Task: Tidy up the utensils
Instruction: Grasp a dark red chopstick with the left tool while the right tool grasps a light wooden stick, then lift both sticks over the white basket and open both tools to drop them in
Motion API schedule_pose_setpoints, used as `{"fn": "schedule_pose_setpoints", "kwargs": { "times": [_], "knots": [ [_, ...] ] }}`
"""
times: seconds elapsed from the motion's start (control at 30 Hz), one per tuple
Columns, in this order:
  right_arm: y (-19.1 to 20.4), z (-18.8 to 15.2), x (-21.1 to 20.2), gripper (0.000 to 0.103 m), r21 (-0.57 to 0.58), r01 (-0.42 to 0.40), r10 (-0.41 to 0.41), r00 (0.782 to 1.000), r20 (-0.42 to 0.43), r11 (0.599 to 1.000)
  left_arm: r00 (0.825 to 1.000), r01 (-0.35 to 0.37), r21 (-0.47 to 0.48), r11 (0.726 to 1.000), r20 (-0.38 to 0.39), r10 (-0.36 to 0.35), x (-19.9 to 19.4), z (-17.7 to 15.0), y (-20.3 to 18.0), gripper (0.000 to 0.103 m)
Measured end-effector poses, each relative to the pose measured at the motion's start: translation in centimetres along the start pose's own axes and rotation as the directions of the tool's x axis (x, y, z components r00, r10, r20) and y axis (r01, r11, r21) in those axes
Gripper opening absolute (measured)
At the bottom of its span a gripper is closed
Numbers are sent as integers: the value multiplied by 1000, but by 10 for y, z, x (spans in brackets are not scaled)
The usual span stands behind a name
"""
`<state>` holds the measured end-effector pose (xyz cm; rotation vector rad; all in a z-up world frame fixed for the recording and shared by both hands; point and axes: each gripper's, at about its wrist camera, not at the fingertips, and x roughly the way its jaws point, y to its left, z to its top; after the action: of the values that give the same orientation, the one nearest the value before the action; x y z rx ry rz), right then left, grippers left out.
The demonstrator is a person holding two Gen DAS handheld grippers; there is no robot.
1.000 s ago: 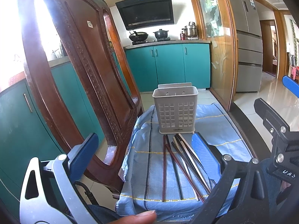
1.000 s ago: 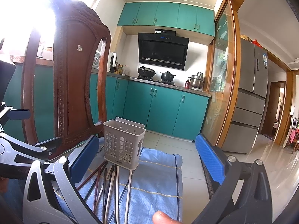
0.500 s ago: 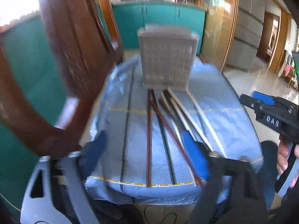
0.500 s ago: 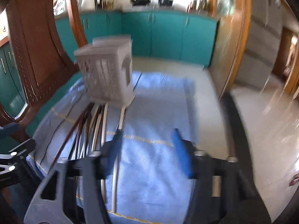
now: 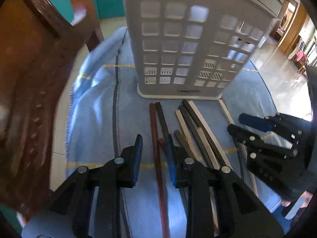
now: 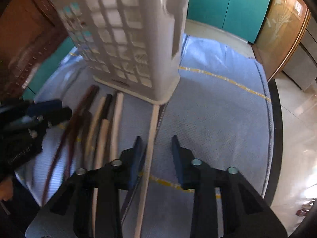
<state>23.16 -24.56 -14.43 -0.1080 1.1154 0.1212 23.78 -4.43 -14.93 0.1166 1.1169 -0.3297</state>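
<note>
Both grippers hovering open over chopsticks ahead of a white holder

The left gripper (image 5: 153, 154) is straddling a red chopstick (image 5: 156, 148) with its fingers parted, gripping nothing; the right gripper (image 6: 156, 154) is gaping around a pale chopstick (image 6: 149, 148). Beyond the fingers, the white utensil holder (image 5: 188, 45) is standing on the blue cloth (image 6: 218, 109); its contents are blurring behind the lattice, its top cut off.

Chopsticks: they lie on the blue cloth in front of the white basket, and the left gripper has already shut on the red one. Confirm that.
Not quite. The chopsticks do lie on the blue cloth in front of the white basket, but the left gripper is open: in the left wrist view, the red one lies between its fingers, ungripped.
</note>
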Motion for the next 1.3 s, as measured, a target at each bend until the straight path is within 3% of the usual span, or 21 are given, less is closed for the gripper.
{"fn": "schedule_pose_setpoints", "kwargs": {
  "times": [0.07,0.17,0.27,0.5,0.57,0.77,0.8,0.83,0.87,0.97,1.1,1.3],
  "knots": [
    [-3,-2,0,10,-8,-15,15,1000,-1,1000,999,41,-31,999,-18,-41,7,3,7,25],
    [-15,-7,0,9,31,-44,44,999,-3,999,997,65,-65,996,-33,-67,19,10,17,25],
    [-26,-9,0,9,58,-14,14,1000,-9,998,997,69,-96,993,-39,-73,25,15,23,26],
    [-24,-15,-15,14,12,53,-53,999,-14,999,997,-26,-136,990,-82,15,26,14,12,24],
    [-21,-19,-16,18,7,54,-54,998,-11,998,996,-18,-158,987,-86,4,26,16,8,24],
    [-22,-18,-7,20,47,35,-34,999,-19,998,994,-85,-150,985,-77,74,39,24,-5,24],
    [-23,-18,-6,19,54,26,-26,1000,-19,998,993,-100,-151,983,-77,90,42,27,-6,19],
    [-24,-17,-6,8,69,11,-10,1000,-14,998,992,-113,-156,981,-76,102,44,29,-8,11],
    [-31,-20,-7,7,88,-12,12,1000,1,996,992,-110,-169,979,-73,99,46,32,-7,8],
    [-36,-19,-23,6,112,-20,11,997,78,994,998,-58,-225,973,-26,53,40,35,1,7],
    [-44,-23,-68,6,102,-27,5,978,209,994,995,-29,-223,974,90,51,9,35,5,7],
    [-55,-41,-145,6,73,-85,51,923,380,994,951,0,-185,983,304,57,-73,21,1,7]
  ]
}}
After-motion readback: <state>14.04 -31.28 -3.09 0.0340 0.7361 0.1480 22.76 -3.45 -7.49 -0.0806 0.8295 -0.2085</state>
